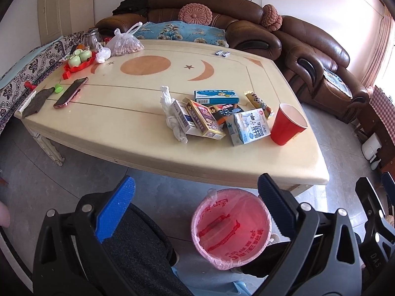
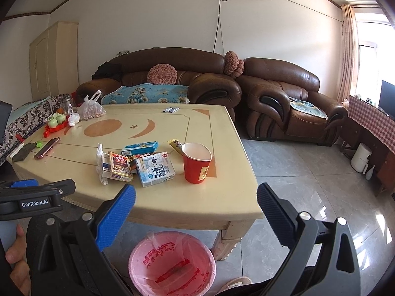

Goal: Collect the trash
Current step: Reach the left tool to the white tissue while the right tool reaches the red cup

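Note:
A pile of trash lies near the front of the cream table (image 1: 128, 133): a milk carton (image 1: 248, 128), a red paper cup (image 1: 287, 124), several small boxes (image 1: 205, 120), a blue box (image 1: 216, 96), a snack wrapper (image 1: 258, 102) and crumpled white tissue (image 1: 172, 116). The pile also shows in the right wrist view, with the carton (image 2: 155, 169) and cup (image 2: 196, 162). A pink-lined bin (image 1: 230, 229) stands on the floor below the table's front edge (image 2: 171, 264). My left gripper (image 1: 196, 194) and right gripper (image 2: 196, 201) are open and empty, held short of the table.
At the table's far left lie a phone (image 1: 70, 92), a red tray with green cups (image 1: 79, 60) and a bag of nuts (image 1: 124, 44). Two small packets (image 1: 222, 53) lie at the far edge. Brown sofas (image 2: 284, 98) stand behind. My left gripper's body (image 2: 37, 194) shows at left.

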The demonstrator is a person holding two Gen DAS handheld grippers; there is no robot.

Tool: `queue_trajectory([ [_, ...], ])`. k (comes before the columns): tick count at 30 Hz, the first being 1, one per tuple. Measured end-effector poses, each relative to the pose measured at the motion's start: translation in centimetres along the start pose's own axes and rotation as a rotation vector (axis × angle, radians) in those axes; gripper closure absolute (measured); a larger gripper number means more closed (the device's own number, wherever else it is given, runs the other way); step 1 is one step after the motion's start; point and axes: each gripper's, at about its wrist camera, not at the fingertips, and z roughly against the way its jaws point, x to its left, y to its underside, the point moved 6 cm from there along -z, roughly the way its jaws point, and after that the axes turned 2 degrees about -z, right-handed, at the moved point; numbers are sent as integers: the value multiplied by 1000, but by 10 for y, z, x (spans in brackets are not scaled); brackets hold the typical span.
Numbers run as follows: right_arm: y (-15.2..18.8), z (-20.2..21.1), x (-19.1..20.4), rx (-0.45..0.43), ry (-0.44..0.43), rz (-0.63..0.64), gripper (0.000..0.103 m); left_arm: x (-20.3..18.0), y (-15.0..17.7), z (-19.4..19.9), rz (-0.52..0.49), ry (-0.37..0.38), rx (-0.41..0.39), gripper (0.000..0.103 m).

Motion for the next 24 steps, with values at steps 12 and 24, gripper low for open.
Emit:
queue_trajectory([
  [12,-3,-48,-7,-6,21,70,7,12,-31,-36,-10,9,53,6],
  [24,-22,-107,-1,33,-18,106,7,52,-79,-81,93,-11,89,6],
])
